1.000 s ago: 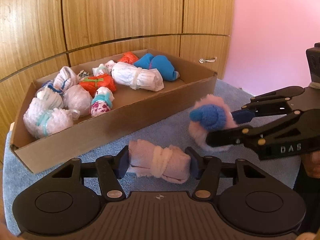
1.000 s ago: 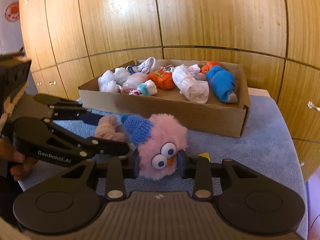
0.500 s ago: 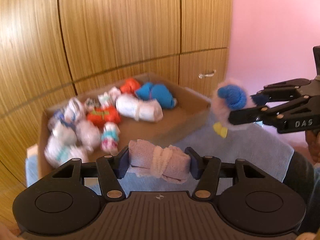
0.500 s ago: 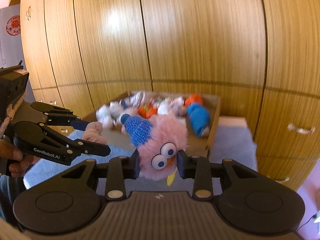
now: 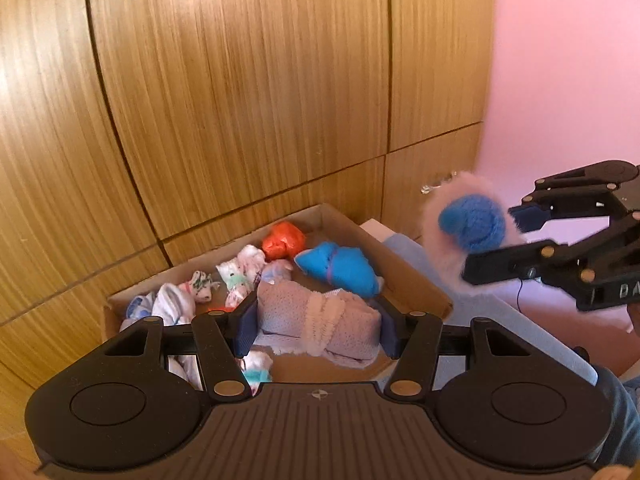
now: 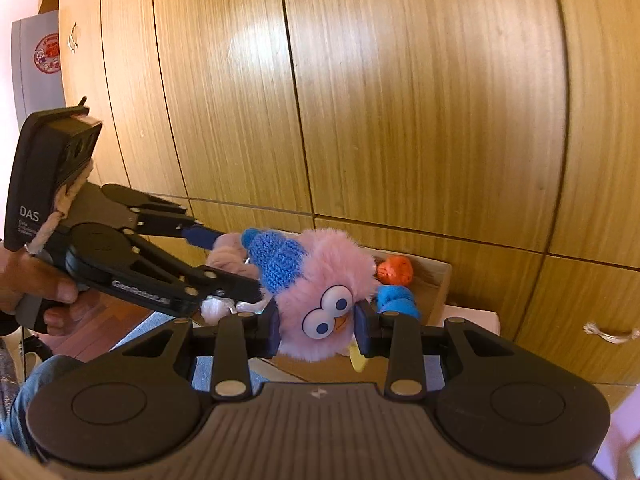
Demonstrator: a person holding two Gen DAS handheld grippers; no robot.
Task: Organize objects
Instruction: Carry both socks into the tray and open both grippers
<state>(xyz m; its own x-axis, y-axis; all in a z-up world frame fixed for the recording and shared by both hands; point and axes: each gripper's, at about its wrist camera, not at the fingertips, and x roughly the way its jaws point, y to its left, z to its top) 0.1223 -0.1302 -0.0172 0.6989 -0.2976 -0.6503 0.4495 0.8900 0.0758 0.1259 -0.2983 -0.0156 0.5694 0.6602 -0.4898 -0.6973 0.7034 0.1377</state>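
- Left wrist view: the left tool (image 5: 318, 326) pinches a rolled pink sock bundle (image 5: 320, 326) and has risen off the blue cloth, now hanging over the cardboard box (image 5: 416, 280) of rolled socks. A second ago the bundle sat low, in front of the box wall.
- Right wrist view: the right tool (image 6: 318, 326) grips the fluffy pink bird toy (image 6: 320, 292), which has also been lifted; it seems to be above the box's near edge, though the toy hides much of it.
- Both items look ready for lowering and release into the box.
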